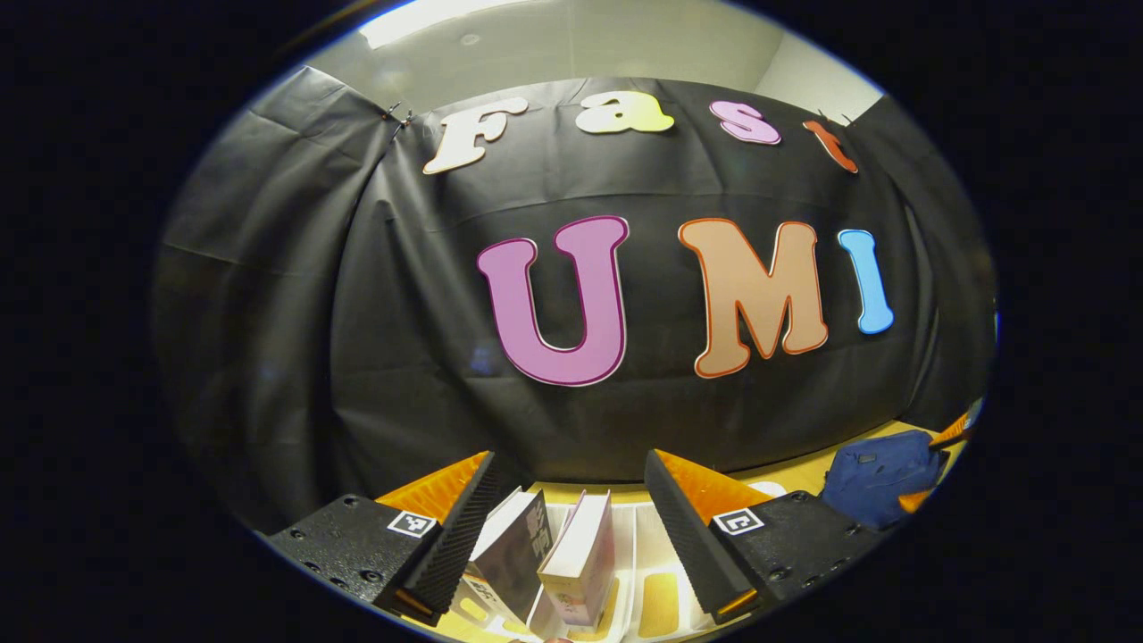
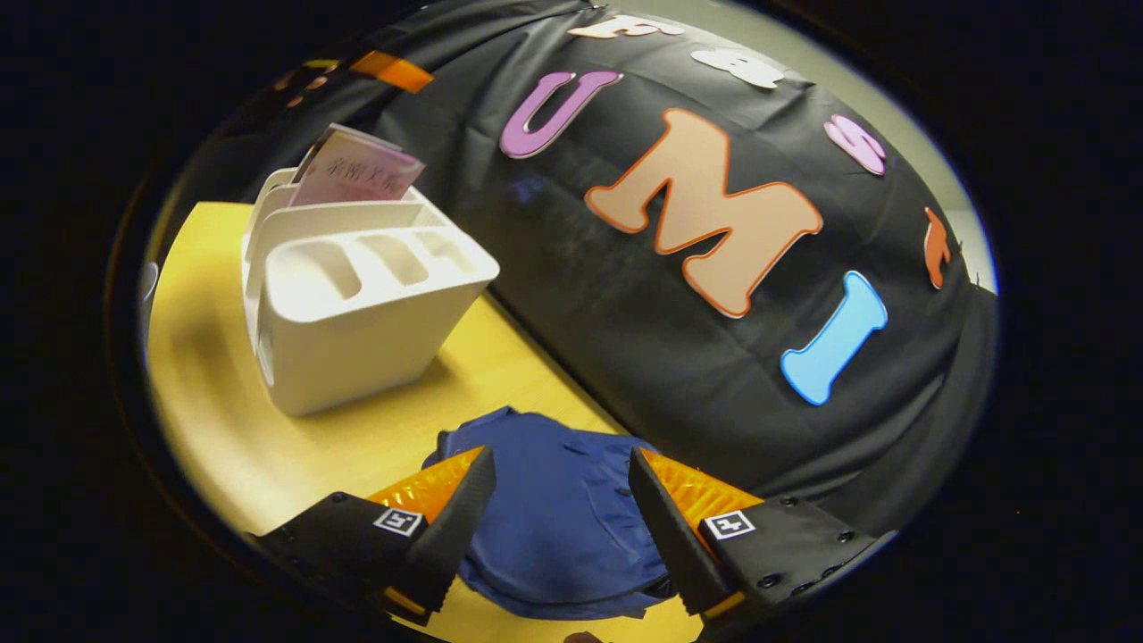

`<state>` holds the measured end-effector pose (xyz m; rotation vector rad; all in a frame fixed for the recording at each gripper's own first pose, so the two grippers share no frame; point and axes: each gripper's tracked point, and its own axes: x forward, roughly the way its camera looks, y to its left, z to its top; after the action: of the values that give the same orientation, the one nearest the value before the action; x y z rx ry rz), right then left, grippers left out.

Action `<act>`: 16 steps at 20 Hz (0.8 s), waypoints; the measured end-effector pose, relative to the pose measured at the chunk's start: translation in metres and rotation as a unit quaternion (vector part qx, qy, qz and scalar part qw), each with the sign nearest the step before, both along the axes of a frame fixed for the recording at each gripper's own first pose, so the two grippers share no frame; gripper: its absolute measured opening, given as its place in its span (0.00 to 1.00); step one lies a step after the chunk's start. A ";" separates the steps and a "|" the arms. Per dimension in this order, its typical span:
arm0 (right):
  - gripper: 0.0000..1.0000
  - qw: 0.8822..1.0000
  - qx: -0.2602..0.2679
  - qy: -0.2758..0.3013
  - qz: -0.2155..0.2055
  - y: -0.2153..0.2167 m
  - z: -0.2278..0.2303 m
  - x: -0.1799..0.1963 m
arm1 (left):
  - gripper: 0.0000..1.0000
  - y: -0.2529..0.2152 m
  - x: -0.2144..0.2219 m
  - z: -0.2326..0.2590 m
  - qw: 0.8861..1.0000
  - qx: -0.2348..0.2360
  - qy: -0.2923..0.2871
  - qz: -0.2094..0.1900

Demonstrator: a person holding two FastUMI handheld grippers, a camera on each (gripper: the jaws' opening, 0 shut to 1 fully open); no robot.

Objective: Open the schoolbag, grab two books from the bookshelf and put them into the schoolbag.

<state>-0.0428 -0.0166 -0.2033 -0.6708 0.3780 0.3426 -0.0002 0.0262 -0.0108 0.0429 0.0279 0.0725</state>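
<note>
Both grippers spread wide above the yellow table (image 2: 268, 446).

The left gripper (image 1: 568, 527) hovers over two books (image 1: 545, 558) standing in the white bookshelf (image 2: 357, 304); the right gripper (image 2: 558, 513) hangs over the blue schoolbag (image 2: 558, 527) lying beside that bookshelf, touching nothing.

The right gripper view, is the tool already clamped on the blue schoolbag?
No, the right tool hangs with its jaws spread wide over the blue schoolbag on the yellow table, neither finger pressing on it.

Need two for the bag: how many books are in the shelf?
2: a dark book on the left and a pale book beside it, both between the open left gripper. Others may be hidden.
</note>
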 end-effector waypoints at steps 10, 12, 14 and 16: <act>0.98 0.992 -0.084 0.055 0.074 0.015 -0.072 -0.027 | 0.99 0.007 -0.003 -0.002 1.000 0.018 0.010 0.012; 0.98 0.991 -0.100 0.047 0.075 0.013 -0.076 -0.024 | 0.96 0.008 -0.004 -0.003 1.000 0.020 0.010 0.013; 0.99 0.990 -0.113 0.041 0.071 0.009 -0.077 -0.023 | 0.99 0.007 -0.005 -0.003 1.000 0.024 0.010 0.014; 1.00 0.990 -0.117 0.038 0.066 0.007 -0.077 -0.021 | 0.99 0.007 -0.006 -0.003 0.999 0.027 0.011 0.014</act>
<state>-0.0639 -0.0093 -0.2807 -0.9176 0.4518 0.4556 -0.0060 0.0331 -0.0137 0.0963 0.0487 0.1004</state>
